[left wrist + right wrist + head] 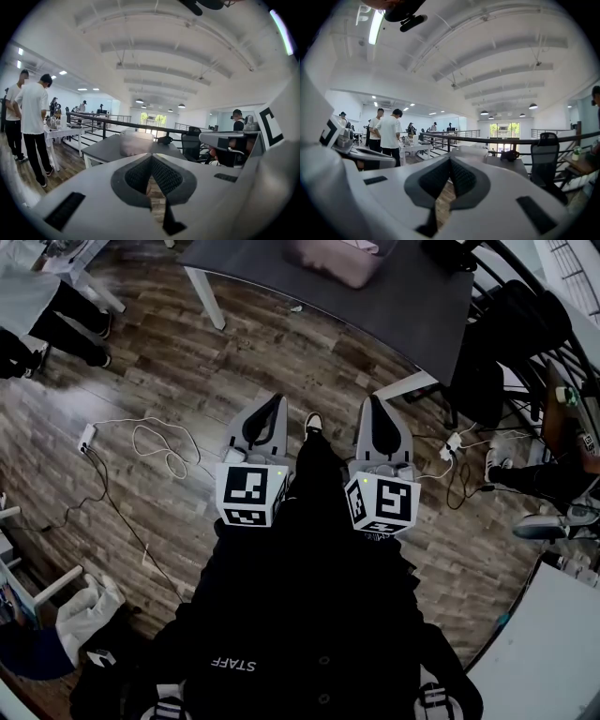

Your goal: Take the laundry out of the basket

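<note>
The laundry basket [333,259], pale and translucent with pinkish cloth inside, stands on a dark grey table [412,306] at the top of the head view. It also shows ahead of the jaws as the basket [136,143] in the left gripper view and the basket [471,152] in the right gripper view. My left gripper [277,401] and right gripper [372,401] are held side by side close to my body, over the wooden floor and well short of the table. Both point toward it. The left gripper [151,157] and right gripper [450,160] are shut with nothing between their jaws.
White cables and a power strip [86,437] lie on the floor at left. Two people [30,122] stand by a white table further left. A black office chair [525,324] is beside the grey table at right. A small black object [165,139] sits on the table.
</note>
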`<move>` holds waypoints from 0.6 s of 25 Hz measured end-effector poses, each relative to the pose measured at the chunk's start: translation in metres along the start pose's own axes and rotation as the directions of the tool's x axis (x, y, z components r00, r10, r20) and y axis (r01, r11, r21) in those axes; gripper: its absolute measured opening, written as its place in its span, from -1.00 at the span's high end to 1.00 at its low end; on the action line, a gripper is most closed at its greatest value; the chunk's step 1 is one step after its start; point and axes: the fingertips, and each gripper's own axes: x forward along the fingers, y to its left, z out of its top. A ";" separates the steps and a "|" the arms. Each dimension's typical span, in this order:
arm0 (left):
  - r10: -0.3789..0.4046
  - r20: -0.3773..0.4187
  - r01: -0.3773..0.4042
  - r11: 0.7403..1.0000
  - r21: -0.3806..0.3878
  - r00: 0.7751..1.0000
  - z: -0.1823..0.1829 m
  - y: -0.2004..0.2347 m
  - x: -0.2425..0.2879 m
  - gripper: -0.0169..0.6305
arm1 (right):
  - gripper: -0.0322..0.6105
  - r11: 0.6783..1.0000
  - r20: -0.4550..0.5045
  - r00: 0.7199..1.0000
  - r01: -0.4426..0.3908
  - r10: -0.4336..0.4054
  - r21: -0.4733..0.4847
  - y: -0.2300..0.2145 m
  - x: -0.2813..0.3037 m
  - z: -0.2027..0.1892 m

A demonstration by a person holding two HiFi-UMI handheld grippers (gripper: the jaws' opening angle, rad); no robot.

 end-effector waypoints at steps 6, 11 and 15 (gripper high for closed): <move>0.050 -0.003 -0.050 0.999 0.005 0.999 0.006 0.024 0.061 0.96 | 0.85 0.999 0.013 1.000 -0.024 0.024 0.022 -0.026 0.071 -0.002; 0.065 0.009 -0.065 0.998 -0.006 0.998 0.041 0.043 0.153 0.95 | 0.85 0.999 0.014 0.999 -0.033 0.033 0.030 -0.068 0.154 0.014; 0.052 0.032 -0.052 0.999 0.001 0.998 0.081 0.044 0.232 0.95 | 0.85 0.998 0.005 0.998 -0.062 0.062 0.020 -0.104 0.218 0.031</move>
